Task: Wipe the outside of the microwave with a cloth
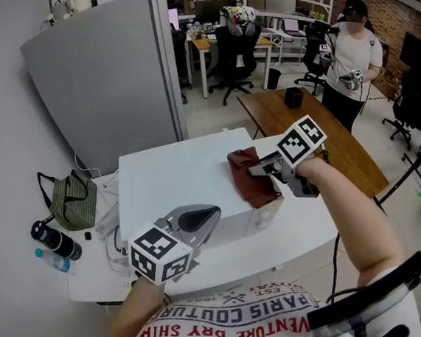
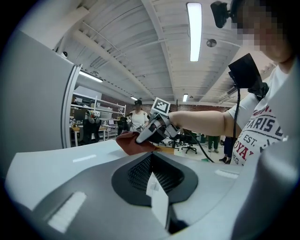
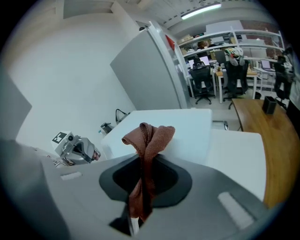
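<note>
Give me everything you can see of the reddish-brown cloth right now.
The reddish-brown cloth looks like soft woven fabric with a hemmed edge, crumpled into folds. The right gripper is shut on it, and a bunched, twisted part stands up between the jaws. The rest is spread on top of the white box-shaped microwave, at its right edge, and seems to drape slightly over that edge.

White table (image 1: pixel 296 243) — microwave (image 1: pixel 173 175) on it, green striped bag (image 1: pixel 70 201), water bottle (image 1: pixel 52 261)
</note>
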Demonstrator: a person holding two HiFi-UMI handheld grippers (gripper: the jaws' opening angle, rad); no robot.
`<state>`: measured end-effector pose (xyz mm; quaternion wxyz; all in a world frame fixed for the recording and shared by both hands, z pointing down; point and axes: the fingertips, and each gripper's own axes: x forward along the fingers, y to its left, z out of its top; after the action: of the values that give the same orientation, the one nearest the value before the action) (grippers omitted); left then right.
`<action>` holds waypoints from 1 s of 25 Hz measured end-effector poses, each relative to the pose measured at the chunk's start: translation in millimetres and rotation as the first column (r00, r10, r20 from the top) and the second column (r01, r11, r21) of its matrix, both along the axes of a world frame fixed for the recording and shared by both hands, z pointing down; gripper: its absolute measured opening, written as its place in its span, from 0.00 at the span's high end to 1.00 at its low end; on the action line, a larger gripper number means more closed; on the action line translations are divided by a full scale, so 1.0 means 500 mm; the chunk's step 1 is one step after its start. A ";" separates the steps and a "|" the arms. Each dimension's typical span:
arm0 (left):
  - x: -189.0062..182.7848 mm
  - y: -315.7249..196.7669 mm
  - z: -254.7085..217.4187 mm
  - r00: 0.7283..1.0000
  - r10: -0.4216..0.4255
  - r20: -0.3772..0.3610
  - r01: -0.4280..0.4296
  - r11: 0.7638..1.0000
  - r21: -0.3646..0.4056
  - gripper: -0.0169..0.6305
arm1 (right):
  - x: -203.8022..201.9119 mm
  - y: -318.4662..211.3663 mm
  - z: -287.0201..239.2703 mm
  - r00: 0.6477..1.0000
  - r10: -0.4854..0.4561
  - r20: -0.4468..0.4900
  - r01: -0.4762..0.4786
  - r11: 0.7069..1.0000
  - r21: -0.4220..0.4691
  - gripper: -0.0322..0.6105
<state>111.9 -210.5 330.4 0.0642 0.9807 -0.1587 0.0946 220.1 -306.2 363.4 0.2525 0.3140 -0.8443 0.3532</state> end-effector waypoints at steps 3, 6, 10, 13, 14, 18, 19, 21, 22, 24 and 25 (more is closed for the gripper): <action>-0.062 0.002 0.000 0.998 -0.057 -0.004 0.057 0.998 0.008 0.96 | -0.106 -0.021 -0.035 0.996 -0.084 0.042 0.082 0.996 0.032 0.88; -0.154 0.001 0.007 0.991 -0.137 -0.006 0.137 0.990 0.011 0.96 | -0.239 -0.050 -0.050 0.980 -0.180 0.078 0.177 0.983 0.047 0.88; -0.301 0.006 0.023 0.954 -0.300 -0.003 0.300 0.954 0.001 0.96 | -0.430 -0.073 -0.047 0.938 -0.336 0.082 0.333 0.942 0.045 0.88; -0.386 0.019 0.033 0.927 -0.376 0.007 0.376 0.927 -0.008 0.96 | -0.535 -0.082 -0.039 0.914 -0.401 0.067 0.399 0.916 0.040 0.88; -0.412 0.023 0.035 0.916 -0.402 0.009 0.402 0.916 -0.012 0.96 | -0.569 -0.087 -0.035 0.905 -0.421 0.055 0.419 0.907 0.037 0.88; -0.503 0.046 0.039 0.869 -0.496 0.008 0.496 0.868 -0.017 0.96 | -0.683 -0.107 -0.005 0.874 -0.486 0.002 0.486 0.874 0.011 0.88; -0.519 0.052 0.036 0.860 -0.510 0.008 0.510 0.860 -0.017 0.96 | -0.700 -0.110 -0.001 0.869 -0.494 -0.002 0.494 0.869 0.003 0.88; -0.548 0.059 0.032 0.845 -0.535 0.007 0.535 0.844 -0.017 0.96 | -0.723 -0.121 0.010 0.864 -0.503 -0.026 0.503 0.864 -0.015 0.88; -0.560 0.061 0.032 0.837 -0.547 0.005 0.547 0.837 -0.018 0.96 | -0.730 -0.128 0.021 0.862 -0.505 -0.048 0.504 0.863 -0.027 0.88; -0.579 0.061 0.036 0.826 -0.563 0.001 0.563 0.826 -0.021 0.96 | -0.736 -0.141 0.048 0.857 -0.506 -0.091 0.504 0.862 -0.052 0.88; -0.583 0.062 0.037 0.824 -0.566 0.000 0.566 0.824 -0.021 0.96 | -0.736 -0.146 0.060 0.857 -0.505 -0.102 0.501 0.863 -0.065 0.88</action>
<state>-179.9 -179.7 348.7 0.0995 0.8892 -0.4410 0.0698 -147.8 -379.1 393.2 0.3900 0.0979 -0.8744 0.2716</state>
